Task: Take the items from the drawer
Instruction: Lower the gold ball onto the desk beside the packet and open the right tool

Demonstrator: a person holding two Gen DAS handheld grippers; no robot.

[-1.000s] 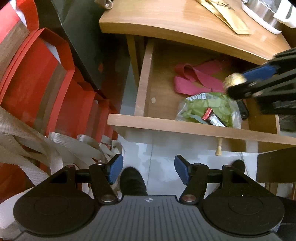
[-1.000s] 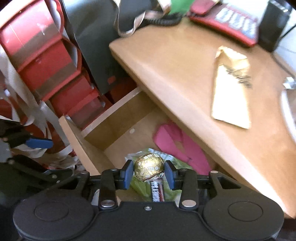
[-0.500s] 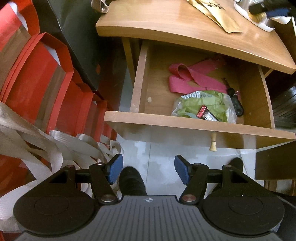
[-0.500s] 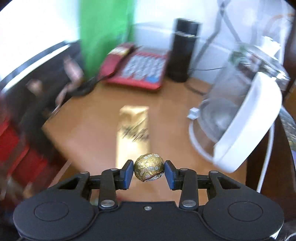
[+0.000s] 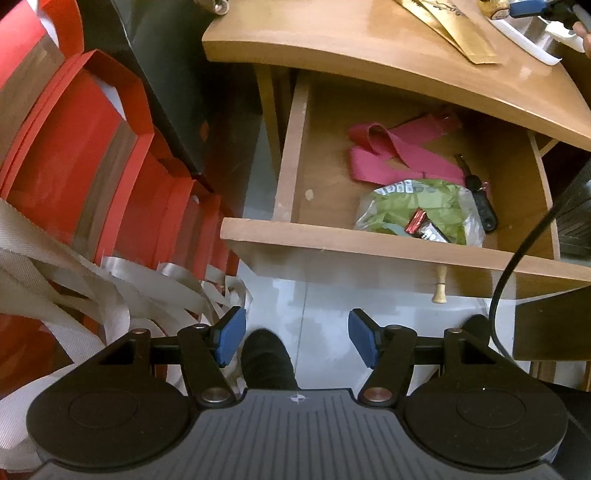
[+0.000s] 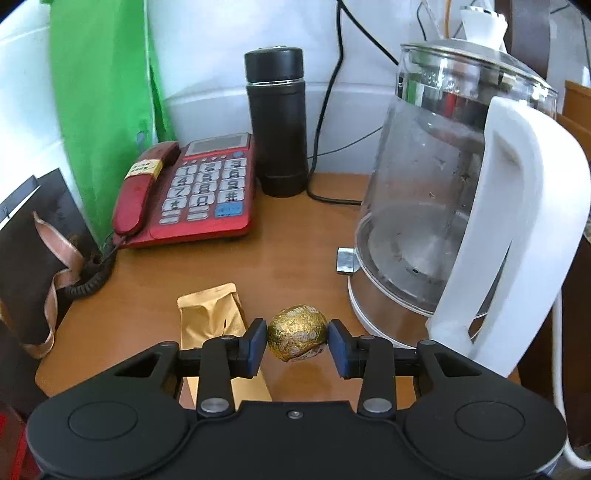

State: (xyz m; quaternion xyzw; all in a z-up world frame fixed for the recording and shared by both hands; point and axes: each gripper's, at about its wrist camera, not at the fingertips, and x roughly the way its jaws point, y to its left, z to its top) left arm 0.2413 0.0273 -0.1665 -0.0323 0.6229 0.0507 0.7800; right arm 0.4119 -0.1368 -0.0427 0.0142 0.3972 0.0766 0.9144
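My right gripper (image 6: 297,338) is shut on a gold foil ball (image 6: 297,332) and holds it above the wooden desk top (image 6: 295,254), just right of a gold pouch (image 6: 214,321). My left gripper (image 5: 296,339) hangs open over the floor in front of the open drawer (image 5: 369,247), with nothing between its blue pads. Inside the drawer lie a pink ribbon (image 5: 391,151), a green plastic bag (image 5: 417,210) with a red and black candy bar (image 5: 424,229) on it, and a black key fob (image 5: 482,206). The right gripper's tip and the foil ball (image 5: 493,6) show at the top right of the left wrist view.
On the desk stand a glass kettle with a white handle (image 6: 461,177), a red telephone (image 6: 192,192), a black flask (image 6: 277,125) and a dark gift bag (image 6: 40,251). Red bags with grey ribbons (image 5: 85,177) crowd the floor left of the drawer. A black shoe (image 5: 266,358) shows below.
The right gripper carried the foil ball up out of the drawer and over the desk top, rolling level as it went. The left gripper stayed where it was, still open.
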